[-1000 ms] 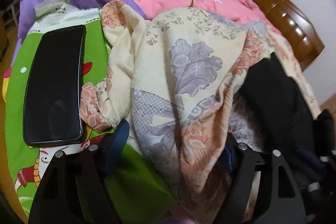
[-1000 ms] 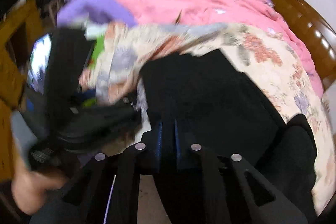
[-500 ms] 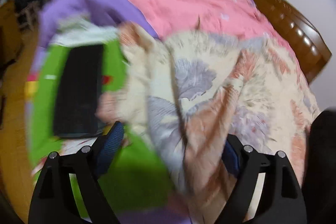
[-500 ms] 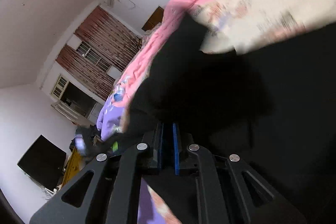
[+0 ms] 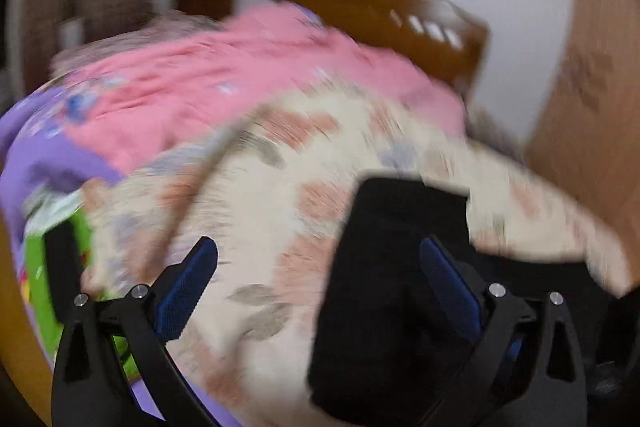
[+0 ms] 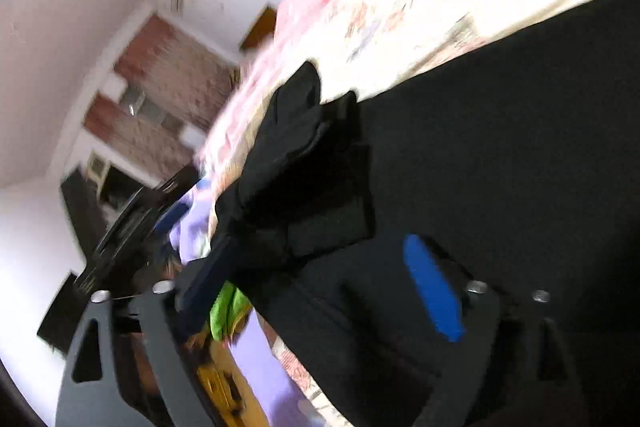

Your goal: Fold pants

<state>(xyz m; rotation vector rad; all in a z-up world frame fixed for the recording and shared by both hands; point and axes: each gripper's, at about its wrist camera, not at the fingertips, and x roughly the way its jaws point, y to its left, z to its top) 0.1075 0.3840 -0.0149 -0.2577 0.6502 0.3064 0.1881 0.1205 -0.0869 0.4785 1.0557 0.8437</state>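
Observation:
The black pants [image 5: 400, 259] lie on the floral blanket [image 5: 260, 195] of the bed, a blurred dark slab in the left wrist view. My left gripper [image 5: 320, 267] hovers above them with its jaws opening wide; its right finger is over the pants and nothing is gripped. In the tilted right wrist view the pants [image 6: 500, 147] fill the right side, with a folded part [image 6: 304, 167] in the middle. My right gripper [image 6: 312, 267] has its jaws opening. Black cloth lies under and between them, and its blue pad [image 6: 432, 287] is bare.
A pink quilt [image 5: 240, 75] and a purple cover [image 5: 48, 155] lie behind the blanket, with a wooden headboard [image 5: 380, 15] beyond. A black flat slab [image 5: 60, 267] rests on a green mat [image 5: 36, 267] at the left. A brown panel [image 5: 592, 107] stands at the right.
The right gripper was shut on black cloth and now stands open with its view rolled sideways. The left gripper has risen and swung right, away from the slab, and its jaws have widened.

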